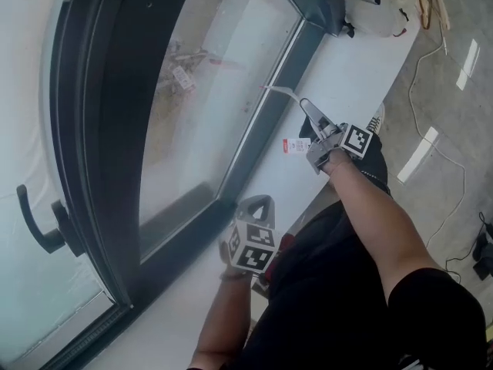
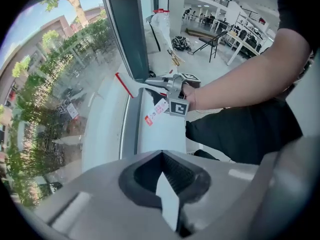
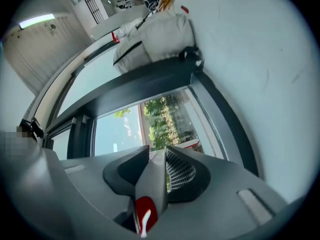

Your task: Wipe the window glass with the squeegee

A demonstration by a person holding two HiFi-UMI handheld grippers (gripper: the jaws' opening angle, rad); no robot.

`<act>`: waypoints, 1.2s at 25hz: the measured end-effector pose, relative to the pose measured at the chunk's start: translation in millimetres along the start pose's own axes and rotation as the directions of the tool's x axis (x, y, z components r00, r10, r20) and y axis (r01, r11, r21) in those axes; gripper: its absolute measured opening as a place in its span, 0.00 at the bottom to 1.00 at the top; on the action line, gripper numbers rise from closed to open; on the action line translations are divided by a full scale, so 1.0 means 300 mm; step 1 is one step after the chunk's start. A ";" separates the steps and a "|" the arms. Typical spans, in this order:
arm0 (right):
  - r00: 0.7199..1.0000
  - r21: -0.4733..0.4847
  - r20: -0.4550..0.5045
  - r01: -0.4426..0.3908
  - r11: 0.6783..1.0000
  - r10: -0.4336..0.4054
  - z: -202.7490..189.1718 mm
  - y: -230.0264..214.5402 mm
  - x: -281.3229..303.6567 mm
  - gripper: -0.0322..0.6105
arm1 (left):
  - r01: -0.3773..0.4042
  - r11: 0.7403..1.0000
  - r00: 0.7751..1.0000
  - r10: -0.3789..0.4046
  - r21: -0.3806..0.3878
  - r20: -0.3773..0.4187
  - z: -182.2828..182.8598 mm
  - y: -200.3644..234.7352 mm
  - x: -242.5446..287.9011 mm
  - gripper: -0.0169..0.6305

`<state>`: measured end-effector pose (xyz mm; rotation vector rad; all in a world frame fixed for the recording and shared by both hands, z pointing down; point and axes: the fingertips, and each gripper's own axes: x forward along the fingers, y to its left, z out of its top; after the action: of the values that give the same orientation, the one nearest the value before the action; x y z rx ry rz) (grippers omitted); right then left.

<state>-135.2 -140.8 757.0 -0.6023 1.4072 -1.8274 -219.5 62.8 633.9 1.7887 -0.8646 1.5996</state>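
The window glass [image 1: 208, 75] sits in a dark frame [image 1: 269, 106] above a white sill [image 1: 347, 60]. My right gripper [image 1: 306, 106] is shut on the pale handle of the squeegee [image 1: 279, 91]. Its red-edged blade [image 2: 125, 84] lies at the lower right of the pane, close to the frame. A paper tag [image 1: 296, 145] hangs from the squeegee. In the right gripper view the handle [image 3: 152, 184] is clamped between the jaws of the right gripper [image 3: 159, 159]. My left gripper [image 1: 258, 204] hangs low by the sill, jaws together and away from the glass. Within the left gripper [image 2: 162, 176] a thin pale strip shows.
A white bundle [image 1: 377, 6] rests at the sill's far end against the frame corner. A black window handle [image 1: 38, 226] sticks out at the lower left. Cables [image 1: 431, 52] run over the floor on the right. The person's dark clothing [image 1: 339, 284] fills the lower right.
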 end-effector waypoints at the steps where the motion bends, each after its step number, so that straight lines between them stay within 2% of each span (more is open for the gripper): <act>1: 0.999 0.000 0.048 0.006 1.000 -0.006 0.073 -0.001 0.001 0.25 | 0.003 1.000 1.000 -0.003 0.002 0.000 0.022 0.008 0.007 0.03; 4: 0.986 -0.006 0.167 0.006 1.000 -0.005 0.272 0.003 0.018 0.25 | 0.010 1.000 1.000 -0.010 0.025 -0.004 0.095 0.023 0.024 0.03; 6: 0.979 -0.027 0.205 0.006 1.000 -0.001 0.373 0.003 0.041 0.25 | 0.016 0.999 1.000 -0.016 0.039 0.001 0.146 0.026 0.037 0.03; 12: 0.977 -0.094 0.211 0.003 0.996 0.017 0.560 -0.030 0.151 0.25 | 0.024 0.997 1.000 -0.023 0.068 -0.011 0.251 0.052 0.141 0.03; 15: 0.971 -0.109 0.233 -0.027 0.994 0.052 0.636 -0.039 0.208 0.25 | 0.042 0.996 0.999 -0.040 0.079 -0.029 0.277 0.057 0.190 0.03; 22: 0.960 -0.098 0.255 -0.098 0.990 0.120 0.694 -0.075 0.268 0.25 | 0.064 0.994 0.997 -0.060 0.084 -0.046 0.278 0.079 0.288 0.03; 30: 0.951 -0.061 0.262 -0.153 0.986 0.163 0.705 -0.129 0.288 0.25 | 0.136 0.989 0.989 -0.132 0.057 -0.059 0.239 0.000 0.381 0.03</act>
<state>-42.4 -332.1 848.7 -0.7064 1.2746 -1.5326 -167.3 -3.0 739.6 1.7961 -0.6625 1.5958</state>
